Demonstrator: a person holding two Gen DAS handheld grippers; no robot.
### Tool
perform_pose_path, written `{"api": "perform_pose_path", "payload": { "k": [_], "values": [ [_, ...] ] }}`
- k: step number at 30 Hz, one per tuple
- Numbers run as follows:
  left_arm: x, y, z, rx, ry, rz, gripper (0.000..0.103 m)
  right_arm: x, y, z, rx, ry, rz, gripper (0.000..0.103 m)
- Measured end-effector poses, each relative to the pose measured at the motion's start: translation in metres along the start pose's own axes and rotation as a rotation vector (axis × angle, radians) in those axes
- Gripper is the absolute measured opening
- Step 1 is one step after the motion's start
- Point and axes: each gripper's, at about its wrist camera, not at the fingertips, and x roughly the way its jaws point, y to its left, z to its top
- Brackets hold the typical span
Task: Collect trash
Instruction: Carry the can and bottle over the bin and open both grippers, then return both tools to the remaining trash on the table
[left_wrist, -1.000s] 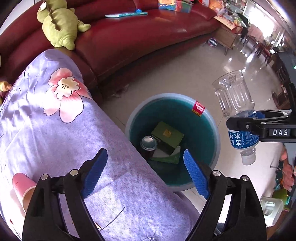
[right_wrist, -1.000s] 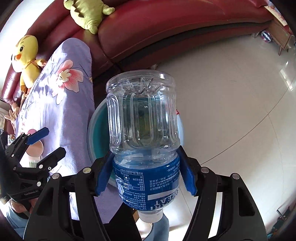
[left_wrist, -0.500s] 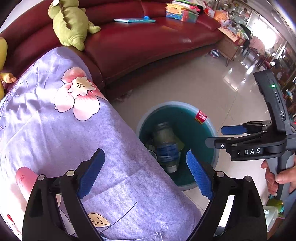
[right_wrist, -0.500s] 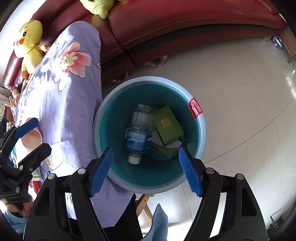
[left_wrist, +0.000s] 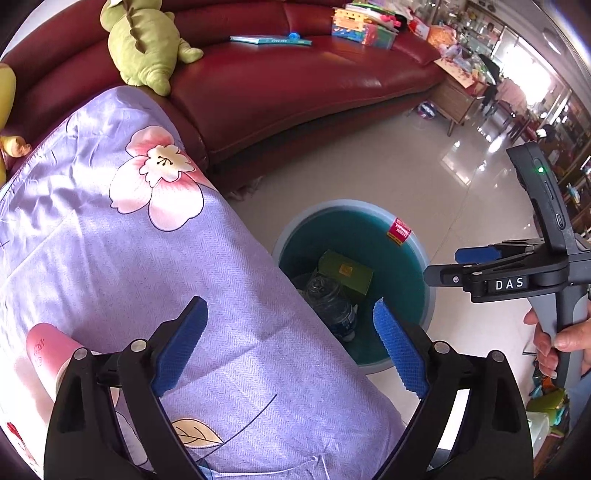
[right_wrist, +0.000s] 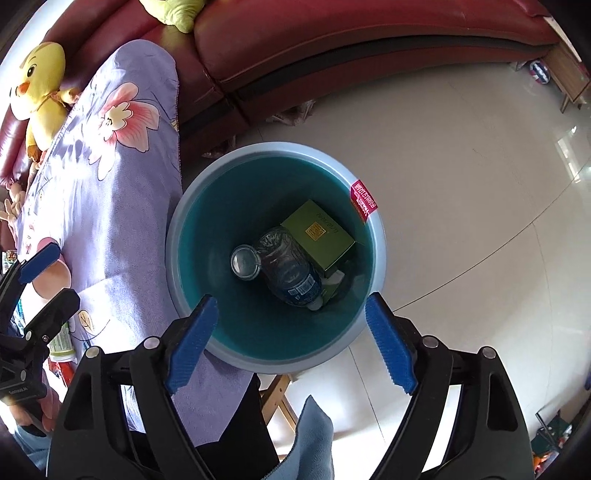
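A round blue bin (right_wrist: 192, 206) stands on the floor beside the table; it also shows in the left wrist view (left_wrist: 424, 258). Inside lie a clear water bottle (right_wrist: 288, 266) with a blue label, a green box (right_wrist: 317, 232) and a can (right_wrist: 245, 263). My right gripper (right_wrist: 291, 343) is open and empty, above the bin's near rim. My left gripper (left_wrist: 290, 347) is open and empty, over the table's edge, with the bottle (left_wrist: 332, 299) showing between its fingers. A pink cup (left_wrist: 48, 354) lies on the table at the left gripper's left.
A purple flowered cloth (left_wrist: 129, 240) covers the table. A dark red sofa (left_wrist: 277, 85) runs behind, with a green plush toy (left_wrist: 144, 40), a book and boxes. A yellow duck plush (right_wrist: 40, 85) sits at the left. Pale tiled floor (right_wrist: 461, 166) surrounds the bin.
One second ago my right gripper held the water bottle over the bin. It opened, and the bottle dropped and now lies in the bin. Both grippers have shifted slightly.
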Motion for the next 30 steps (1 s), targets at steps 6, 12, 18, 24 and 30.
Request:
{"api": "perform_pose_path", "payload": {
  "k": [6, 12, 18, 24, 30],
  "values": [
    [-0.011, 0.007, -0.009, -0.016, -0.011, -0.007, 0.094, -0.007, 0.017, -0.007, -0.025, 0.013, -0.025, 0.082],
    [-0.037, 0.022, -0.025, -0.031, -0.039, -0.001, 0.094, -0.02, 0.047, -0.02, -0.066, -0.001, -0.028, 0.082],
    [-0.072, 0.05, -0.054, -0.063, -0.081, 0.024, 0.095, -0.03, 0.096, -0.036, -0.14, -0.013, -0.017, 0.082],
    [-0.112, 0.09, -0.087, -0.089, -0.124, 0.078, 0.095, -0.036, 0.162, -0.052, -0.239, -0.019, -0.007, 0.082],
    [-0.144, 0.141, -0.123, -0.122, -0.153, 0.131, 0.099, -0.032, 0.23, -0.063, -0.319, -0.007, 0.005, 0.082]
  ]
}}
